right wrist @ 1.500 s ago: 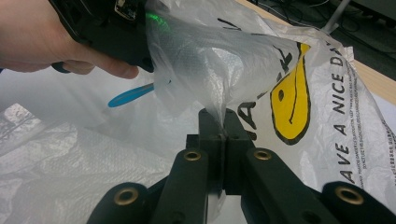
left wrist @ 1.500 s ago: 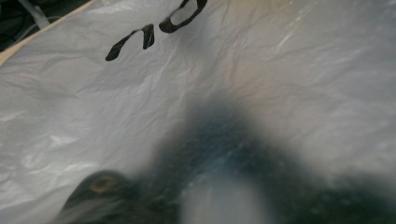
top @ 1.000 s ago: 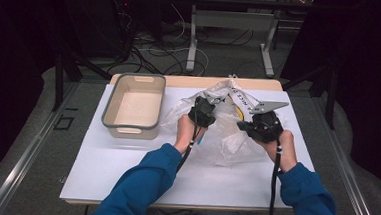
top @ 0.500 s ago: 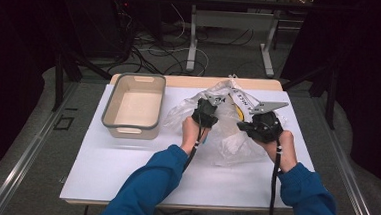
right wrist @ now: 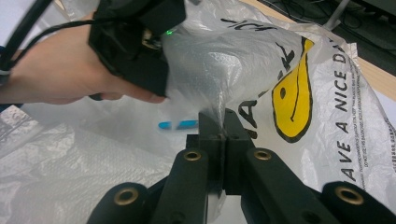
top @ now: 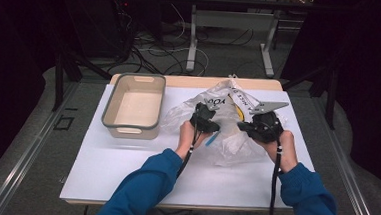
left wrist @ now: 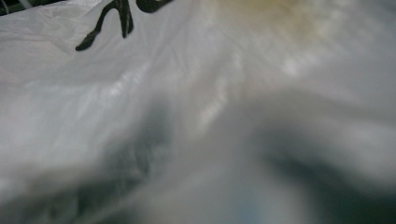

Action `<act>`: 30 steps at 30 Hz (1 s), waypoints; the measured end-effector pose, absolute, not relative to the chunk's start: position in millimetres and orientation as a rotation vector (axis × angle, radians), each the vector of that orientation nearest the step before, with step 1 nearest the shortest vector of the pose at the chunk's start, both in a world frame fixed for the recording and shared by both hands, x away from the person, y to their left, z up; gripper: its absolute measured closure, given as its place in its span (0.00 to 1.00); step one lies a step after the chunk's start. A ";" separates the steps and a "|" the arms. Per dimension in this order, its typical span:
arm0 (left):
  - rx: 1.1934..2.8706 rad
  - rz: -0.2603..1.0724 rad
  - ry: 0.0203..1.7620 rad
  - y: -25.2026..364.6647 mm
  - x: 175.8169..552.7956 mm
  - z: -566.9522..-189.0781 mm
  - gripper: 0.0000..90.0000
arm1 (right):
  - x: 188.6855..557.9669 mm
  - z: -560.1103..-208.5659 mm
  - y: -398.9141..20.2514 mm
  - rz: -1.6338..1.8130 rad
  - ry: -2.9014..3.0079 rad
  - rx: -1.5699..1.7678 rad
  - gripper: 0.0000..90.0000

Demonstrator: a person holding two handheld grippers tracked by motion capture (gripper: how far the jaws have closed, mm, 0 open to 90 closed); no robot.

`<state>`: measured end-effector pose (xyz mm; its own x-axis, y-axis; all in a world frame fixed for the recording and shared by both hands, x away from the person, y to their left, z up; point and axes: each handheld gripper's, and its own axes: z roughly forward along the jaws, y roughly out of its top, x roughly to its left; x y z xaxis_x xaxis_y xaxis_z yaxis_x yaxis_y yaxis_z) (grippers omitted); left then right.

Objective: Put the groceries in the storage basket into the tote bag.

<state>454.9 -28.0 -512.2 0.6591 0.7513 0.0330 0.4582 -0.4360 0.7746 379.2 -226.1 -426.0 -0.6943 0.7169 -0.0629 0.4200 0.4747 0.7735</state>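
Observation:
A crumpled white plastic bag (top: 229,97) with a yellow smiley face and black lettering lies on the white table (top: 124,168). My right gripper (top: 250,125) is shut on a fold of the bag (right wrist: 303,93); in the right gripper view its jaws (right wrist: 218,122) meet on the thin film. My left gripper (top: 203,111) reaches into the bag from the left. Its jaws have just been opening, but the film (left wrist: 187,93) drapes over them and hides their tips. A small blue object (right wrist: 177,124) shows through the plastic below the left hand (right wrist: 56,79).
A beige bin with a grey rim (top: 108,118) stands at the left of the table. The bag spreads toward the table's far edge (top: 190,81) and its right side. Cables and table legs lie on the floor beyond.
The left hand has shifted slightly at the bag's mouth. The right hand and its pinched fold stay as before.

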 end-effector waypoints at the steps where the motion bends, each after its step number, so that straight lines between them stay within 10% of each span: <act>1: 2.117 0.481 0.921 -25.8 451.5 -511.3 0.52 | 379.2 -426.0 -226.2 1.075 2.347 0.954 1.00; 30: 2.331 0.433 0.799 48.8 392.4 -509.0 0.18 | 378.7 -426.8 -226.0 1.056 2.349 0.954 1.00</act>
